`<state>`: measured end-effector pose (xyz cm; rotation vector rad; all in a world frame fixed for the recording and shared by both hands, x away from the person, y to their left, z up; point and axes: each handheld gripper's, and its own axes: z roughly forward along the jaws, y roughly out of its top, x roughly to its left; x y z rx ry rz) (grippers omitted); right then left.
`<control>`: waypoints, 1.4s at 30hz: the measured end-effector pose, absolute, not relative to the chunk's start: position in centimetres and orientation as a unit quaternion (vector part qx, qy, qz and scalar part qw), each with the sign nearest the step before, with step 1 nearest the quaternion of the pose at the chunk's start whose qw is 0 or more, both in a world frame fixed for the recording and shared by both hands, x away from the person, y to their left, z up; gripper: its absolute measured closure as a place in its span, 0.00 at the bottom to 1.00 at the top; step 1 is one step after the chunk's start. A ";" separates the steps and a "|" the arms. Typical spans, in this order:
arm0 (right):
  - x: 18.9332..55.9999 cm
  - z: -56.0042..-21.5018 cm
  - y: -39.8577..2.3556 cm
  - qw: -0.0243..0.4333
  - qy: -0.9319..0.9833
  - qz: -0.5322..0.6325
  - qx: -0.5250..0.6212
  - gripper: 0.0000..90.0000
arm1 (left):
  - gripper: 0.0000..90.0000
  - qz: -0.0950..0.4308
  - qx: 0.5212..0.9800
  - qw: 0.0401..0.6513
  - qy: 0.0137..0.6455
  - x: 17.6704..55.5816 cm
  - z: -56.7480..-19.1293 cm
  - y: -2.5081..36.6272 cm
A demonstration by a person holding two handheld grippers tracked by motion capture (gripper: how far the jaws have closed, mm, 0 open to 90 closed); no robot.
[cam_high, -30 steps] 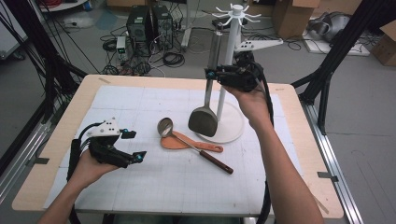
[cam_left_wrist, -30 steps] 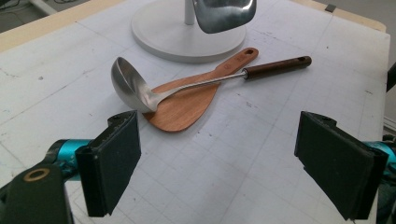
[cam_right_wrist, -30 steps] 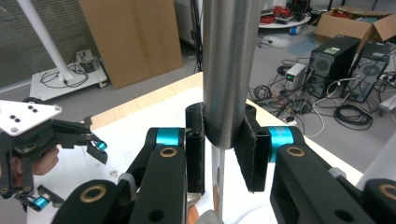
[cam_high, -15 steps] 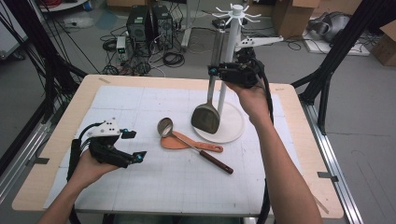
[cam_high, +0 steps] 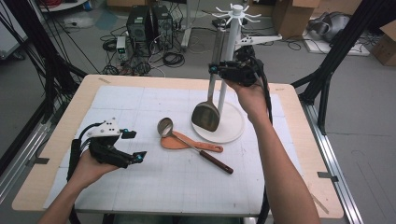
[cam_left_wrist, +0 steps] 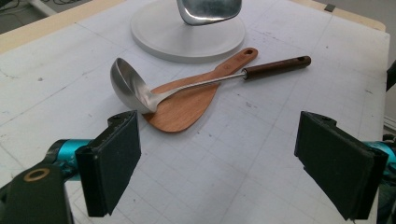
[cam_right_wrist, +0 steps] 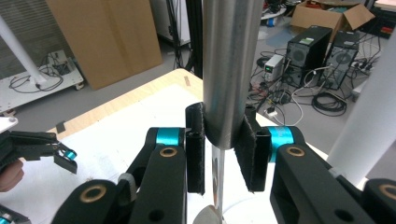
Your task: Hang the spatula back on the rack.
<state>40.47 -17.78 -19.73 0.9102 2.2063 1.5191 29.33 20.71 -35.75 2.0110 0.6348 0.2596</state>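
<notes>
Up a little went the right gripper (cam_high: 215, 70) since a second ago, and the metal spatula (cam_high: 207, 114) it holds went up with it, so the flat blade now hangs higher over the round white base. Nothing else on the table has moved, and the left gripper has stayed where it was.

Nearest to the person, the left gripper (cam_high: 139, 147) rests low over the white mat (cam_high: 140, 186) in the person's left hand (cam_high: 86, 165). Its jaws stand wide apart and hold nothing.

A bit farther on, a steel ladle (cam_high: 164, 127) with a dark wooden grip lies across a flat wooden spatula (cam_high: 175, 143). The two touch. In the left gripper view the ladle bowl (cam_left_wrist: 128, 84) lies just past the jaws, and the wooden spatula (cam_left_wrist: 187, 105) sits under its thin stem.

Beyond them is the white utensil stand (cam_high: 229, 130), with its round base flat on the mat and its tall pole standing straight up. The metal spatula hangs upright just beside the pole, blade down, clear of the base.

Farthest away, the right gripper sits up near the pole. In the right gripper view its pads (cam_right_wrist: 196, 154) press tight on both sides of the shiny round handle (cam_right_wrist: 226, 70) of the metal spatula.
</notes>
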 end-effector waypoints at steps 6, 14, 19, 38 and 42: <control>40.6 -19.8 -18.1 0.161 0.769 0.526 0.325 0.83 | 0.17 0.106 0.827 0.488 0.259 29.3 -35.7 20.7; 40.7 -20.0 -18.1 0.162 0.771 0.521 0.330 0.83 | 0.17 0.109 0.827 0.485 0.262 29.3 -35.8 20.7; 40.8 -20.1 -18.2 0.163 0.772 0.517 0.331 0.83 | 0.17 0.110 0.829 0.483 0.261 29.3 -35.8 20.7; 40.8 -20.9 -19.1 0.165 0.768 0.521 0.333 0.82 | 0.17 0.111 0.828 0.483 0.262 29.3 -35.9 20.8; 40.6 -20.9 -19.6 0.163 0.765 0.529 0.331 0.82 | 0.17 0.111 0.828 0.483 0.262 29.4 -35.9 20.8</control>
